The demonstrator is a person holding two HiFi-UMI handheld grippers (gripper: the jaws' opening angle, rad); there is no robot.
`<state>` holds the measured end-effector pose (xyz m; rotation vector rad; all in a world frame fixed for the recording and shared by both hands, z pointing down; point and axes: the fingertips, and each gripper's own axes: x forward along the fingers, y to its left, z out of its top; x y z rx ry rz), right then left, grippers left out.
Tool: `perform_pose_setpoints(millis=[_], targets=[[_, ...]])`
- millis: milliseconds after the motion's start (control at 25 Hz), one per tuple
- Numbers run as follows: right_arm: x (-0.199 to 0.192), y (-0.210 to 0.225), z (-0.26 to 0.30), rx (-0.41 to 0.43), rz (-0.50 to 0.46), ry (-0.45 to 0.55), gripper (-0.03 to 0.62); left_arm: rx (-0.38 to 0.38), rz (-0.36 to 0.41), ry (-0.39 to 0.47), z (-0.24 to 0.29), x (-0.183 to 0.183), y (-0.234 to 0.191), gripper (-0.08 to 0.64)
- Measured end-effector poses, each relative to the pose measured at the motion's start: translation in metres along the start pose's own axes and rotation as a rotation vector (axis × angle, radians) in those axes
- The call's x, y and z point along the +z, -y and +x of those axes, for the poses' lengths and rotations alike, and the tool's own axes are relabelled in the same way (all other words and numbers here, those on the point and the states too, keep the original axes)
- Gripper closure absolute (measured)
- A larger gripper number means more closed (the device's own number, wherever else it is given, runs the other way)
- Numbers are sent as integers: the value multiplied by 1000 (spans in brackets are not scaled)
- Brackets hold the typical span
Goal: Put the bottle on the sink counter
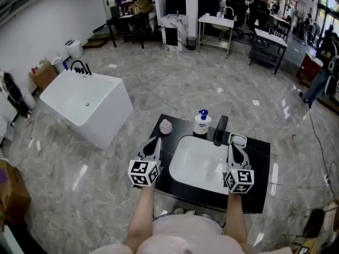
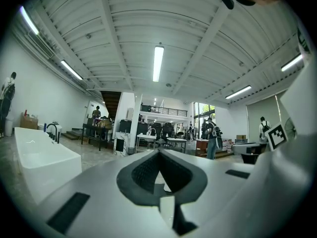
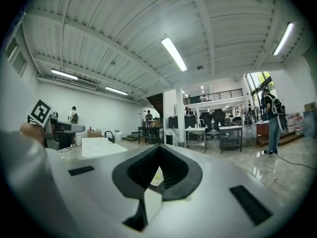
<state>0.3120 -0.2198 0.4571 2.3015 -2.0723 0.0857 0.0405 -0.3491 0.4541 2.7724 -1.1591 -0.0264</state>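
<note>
A white bottle [image 1: 202,123] with a blue pump top stands upright on the black sink counter [image 1: 260,157], just behind the white basin [image 1: 200,163] and left of the black faucet [image 1: 220,129]. My left gripper [image 1: 154,141] hovers over the counter's left edge, shut and empty, with the bottle ahead to its right. My right gripper [image 1: 232,146] hangs over the basin's right rim, also shut with nothing in it. In both gripper views the jaws [image 2: 159,153] [image 3: 158,148] point up and out at the hall; neither shows the bottle.
A small pink round object [image 1: 166,126] sits at the counter's back left, a white dish [image 1: 239,139] right of the faucet. A white bathtub [image 1: 87,107] stands on the floor to the left. Tables [image 1: 215,21] and people [image 1: 322,75] are far back.
</note>
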Motion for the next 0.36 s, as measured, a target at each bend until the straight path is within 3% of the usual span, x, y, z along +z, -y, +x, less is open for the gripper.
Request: perform_pose_setpoints(millis=[360], targets=[[-2, -1, 3, 8, 6, -2, 578, 0, 0, -3, 2, -1, 3, 533]])
